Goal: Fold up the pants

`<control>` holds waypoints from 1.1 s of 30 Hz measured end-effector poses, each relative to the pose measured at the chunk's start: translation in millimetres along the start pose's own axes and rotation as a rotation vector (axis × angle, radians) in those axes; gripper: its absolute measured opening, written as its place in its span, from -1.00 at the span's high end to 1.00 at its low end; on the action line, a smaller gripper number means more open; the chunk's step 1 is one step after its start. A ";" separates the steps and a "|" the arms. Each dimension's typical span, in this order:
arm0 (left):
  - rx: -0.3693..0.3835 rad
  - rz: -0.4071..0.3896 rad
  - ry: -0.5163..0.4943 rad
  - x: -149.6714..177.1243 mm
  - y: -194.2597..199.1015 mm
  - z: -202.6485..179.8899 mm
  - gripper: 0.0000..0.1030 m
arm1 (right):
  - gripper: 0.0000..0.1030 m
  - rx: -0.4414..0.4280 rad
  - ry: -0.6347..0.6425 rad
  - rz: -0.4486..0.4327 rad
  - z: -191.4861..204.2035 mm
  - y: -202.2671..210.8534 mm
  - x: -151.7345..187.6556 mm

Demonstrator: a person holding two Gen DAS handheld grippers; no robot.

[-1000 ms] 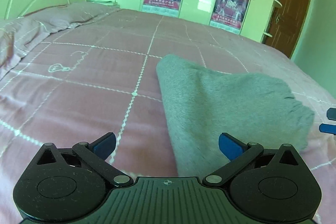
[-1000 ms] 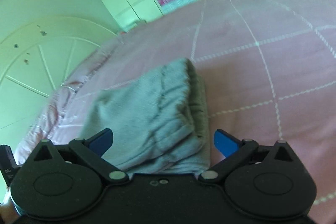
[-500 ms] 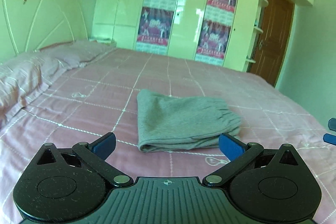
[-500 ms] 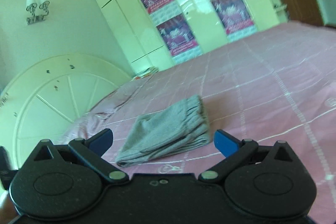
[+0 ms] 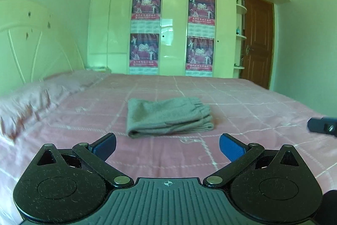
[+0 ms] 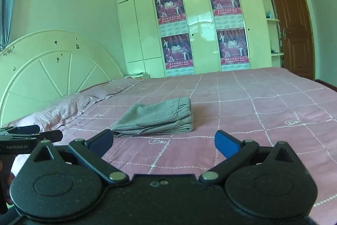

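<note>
The grey pants (image 5: 168, 116) lie folded into a compact rectangle on the pink bed, waistband to the right; in the right wrist view the pants (image 6: 155, 118) sit mid-bed in the same folded stack. My left gripper (image 5: 167, 146) is open, well short of the pants, with nothing between its blue pads. My right gripper (image 6: 164, 141) is also open and empty, held back from the pants. Part of the right gripper (image 5: 321, 125) shows at the right edge of the left wrist view. The left gripper (image 6: 31, 134) shows at the left edge of the right wrist view.
The pink checked bedspread (image 5: 242, 111) covers a wide bed. Pillows (image 6: 63, 111) lie at the left before a white headboard (image 6: 52, 64). A white wardrobe (image 5: 174, 31) with posters stands behind the bed, and a brown door (image 5: 258, 41) at the right.
Both grippers have pulled back and up from the folded pants, which now look small and far. The pants have stayed in place, and both grippers have stayed open.
</note>
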State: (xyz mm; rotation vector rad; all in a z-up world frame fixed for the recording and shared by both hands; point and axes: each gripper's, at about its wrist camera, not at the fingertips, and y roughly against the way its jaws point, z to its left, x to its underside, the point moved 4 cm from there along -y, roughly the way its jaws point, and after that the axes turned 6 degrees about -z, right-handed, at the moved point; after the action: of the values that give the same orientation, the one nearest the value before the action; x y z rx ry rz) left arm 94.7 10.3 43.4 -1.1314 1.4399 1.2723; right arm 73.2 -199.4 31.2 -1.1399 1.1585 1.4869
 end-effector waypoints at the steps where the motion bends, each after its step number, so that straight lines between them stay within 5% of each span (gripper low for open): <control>1: 0.010 -0.012 0.036 5.3 3.1 3.0 -1.00 | -0.89 -0.002 0.014 0.019 2.3 -3.7 5.7; 5: -0.015 0.023 0.077 29.3 -0.1 12.6 -1.00 | -0.89 -0.004 0.032 0.039 13.8 -5.2 18.9; 33: 0.052 0.035 0.010 35.5 -2.1 -7.4 -1.00 | -0.89 0.033 0.086 0.066 26.9 -6.0 25.6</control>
State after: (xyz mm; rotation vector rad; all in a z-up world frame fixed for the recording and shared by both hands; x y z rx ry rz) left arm 89.4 0.1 8.9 -1.0840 1.4971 1.2481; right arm 71.3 -169.2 8.9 -1.1625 1.2856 1.4749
